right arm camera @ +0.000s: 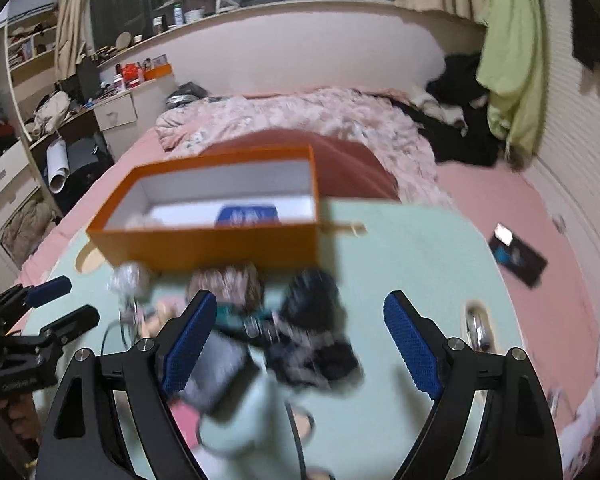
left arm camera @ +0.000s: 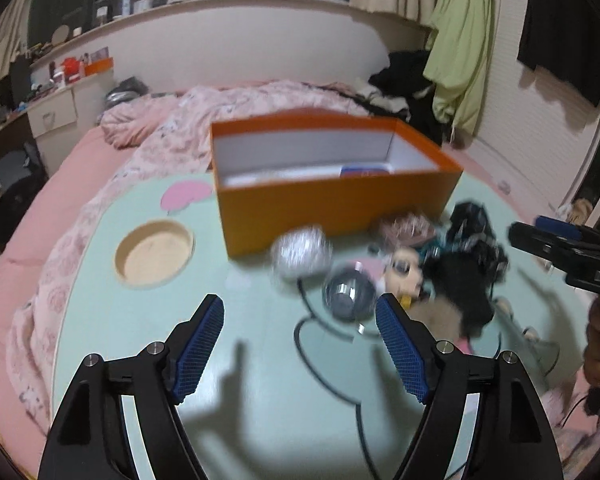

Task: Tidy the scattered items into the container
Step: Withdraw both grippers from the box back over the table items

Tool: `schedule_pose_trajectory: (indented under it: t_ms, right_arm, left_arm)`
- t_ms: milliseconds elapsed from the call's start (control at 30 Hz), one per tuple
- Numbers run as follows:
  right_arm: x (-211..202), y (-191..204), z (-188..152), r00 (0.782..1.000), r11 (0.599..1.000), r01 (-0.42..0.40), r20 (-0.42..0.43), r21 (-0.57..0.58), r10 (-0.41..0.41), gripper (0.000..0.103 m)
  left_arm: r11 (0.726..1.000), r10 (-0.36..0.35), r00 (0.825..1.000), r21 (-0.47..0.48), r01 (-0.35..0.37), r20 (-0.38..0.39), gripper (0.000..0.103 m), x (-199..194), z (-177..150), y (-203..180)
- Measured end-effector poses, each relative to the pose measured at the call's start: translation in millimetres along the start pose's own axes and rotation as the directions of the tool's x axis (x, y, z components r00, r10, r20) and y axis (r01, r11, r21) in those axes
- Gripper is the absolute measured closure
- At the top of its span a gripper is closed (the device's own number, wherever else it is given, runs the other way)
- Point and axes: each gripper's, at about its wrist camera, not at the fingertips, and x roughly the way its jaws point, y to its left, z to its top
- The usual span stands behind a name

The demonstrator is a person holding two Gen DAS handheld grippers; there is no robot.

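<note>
An orange box [left arm camera: 332,208] stands open on a mint-green table [left arm camera: 140,320], with a blue packet [left arm camera: 364,170] on its white floor. In front of it lie a glittery silver ball [left arm camera: 302,254], a shiny clear ball [left arm camera: 350,290], a doll-faced toy [left arm camera: 404,272], a pinkish tuft [left arm camera: 408,228] and a black fluffy piece [left arm camera: 472,264]. My left gripper [left arm camera: 299,300] hangs open over the table, the clear ball just beyond its right fingertip. My right gripper [right arm camera: 300,298] is open above the black fluffy piece [right arm camera: 312,300] and a grey-black flat case [right arm camera: 220,368], gripping nothing.
The table rests on a bed with a pink quilt [left arm camera: 228,108]. A round wooden recess [left arm camera: 154,254] sits at the table's left. A phone [right arm camera: 518,254] lies on the bed to the right, and a metal ring [right arm camera: 476,328] on the table. Both views are blurred.
</note>
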Motion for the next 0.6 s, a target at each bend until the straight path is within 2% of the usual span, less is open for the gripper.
schedule_pose_trajectory:
  t_ms: [100, 167, 200, 233, 267, 300, 367, 600]
  right_arm:
    - [1.5, -8.3, -20.7, 0.999, 0.999, 0.03, -0.036, 0.016, -0.03, 0.017]
    - [4.6, -11.0, -33.4, 0.996, 0.997, 0.071, -0.061, 0.024, -0.069, 0.017]
    - [5.8, -12.4, -38.6, 0.994, 0.996, 0.083, -0.071, 0.034, -0.081, 0.017]
    - [8.9, -14.1, -43.4, 0.993, 0.995, 0.086, -0.086, 0.05, -0.082, 0.017]
    - [13.9, -15.8, -47.9, 0.991, 0.994, 0.085, -0.112, 0.069, -0.077, 0.017]
    - [19.8, -16.3, -51.0, 0.988, 0.993, 0.09, -0.132, 0.072, -0.08, 0.012]
    - [28.3, -11.9, -52.7, 0.984, 0.992, 0.122, -0.134, 0.031, -0.116, 0.009]
    - [40.3, -7.6, -51.1, 0.986, 0.993, 0.115, -0.12, 0.015, -0.113, 0.001]
  left_arm:
    - [1.0, 0.019, 0.999, 0.005, -0.019, -0.049, 0.025, 9.2, -9.9, -1.2]
    - [1.0, 0.013, 0.996, 0.016, -0.011, -0.092, 0.021, 16.4, -12.7, -4.2]
    - [0.999, 0.015, 0.994, 0.029, -0.012, -0.111, 0.008, 19.3, -13.4, -6.6]
    - [0.999, 0.031, 0.991, 0.046, -0.025, -0.13, 0.0, 22.5, -13.8, -9.4]
    - [0.997, 0.055, 0.989, 0.065, -0.046, -0.141, 0.0, 25.2, -13.8, -12.8]
    - [0.995, 0.068, 0.988, 0.076, -0.058, -0.14, 0.0, 26.3, -14.2, -15.9]
    - [0.996, 0.061, 0.988, 0.079, -0.051, -0.139, 0.0, 27.7, -16.0, -18.2]
    - [0.996, 0.059, 0.989, 0.076, -0.049, -0.136, 0.0, 27.5, -17.0, -16.7]
